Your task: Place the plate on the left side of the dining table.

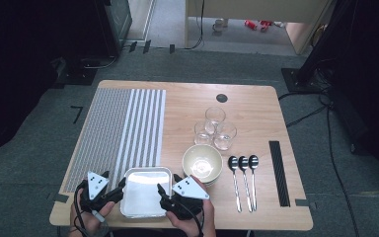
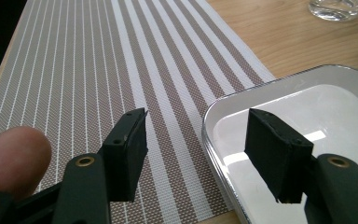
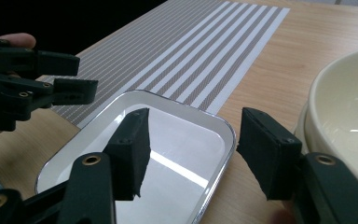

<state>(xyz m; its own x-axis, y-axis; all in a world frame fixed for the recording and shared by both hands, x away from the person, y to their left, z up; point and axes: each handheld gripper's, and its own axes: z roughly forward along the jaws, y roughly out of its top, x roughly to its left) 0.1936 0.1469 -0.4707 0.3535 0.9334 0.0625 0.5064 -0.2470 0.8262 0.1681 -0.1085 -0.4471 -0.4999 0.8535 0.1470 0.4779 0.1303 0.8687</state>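
While your left tool (image 1: 120,189) and right tool (image 1: 164,195) straddle opposite rims of the metal tray (image 1: 145,213), both are unclenched, pads not pressing. Beyond the right tool sits the cream bowl (image 1: 202,163); past the left, the striped placemat (image 1: 121,128) on the worktop (image 1: 256,106).

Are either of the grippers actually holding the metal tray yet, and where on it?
Not yet. The left gripper straddles the tray's left rim, the right gripper its right rim, but the jaws stand open with gaps on both sides of each rim.
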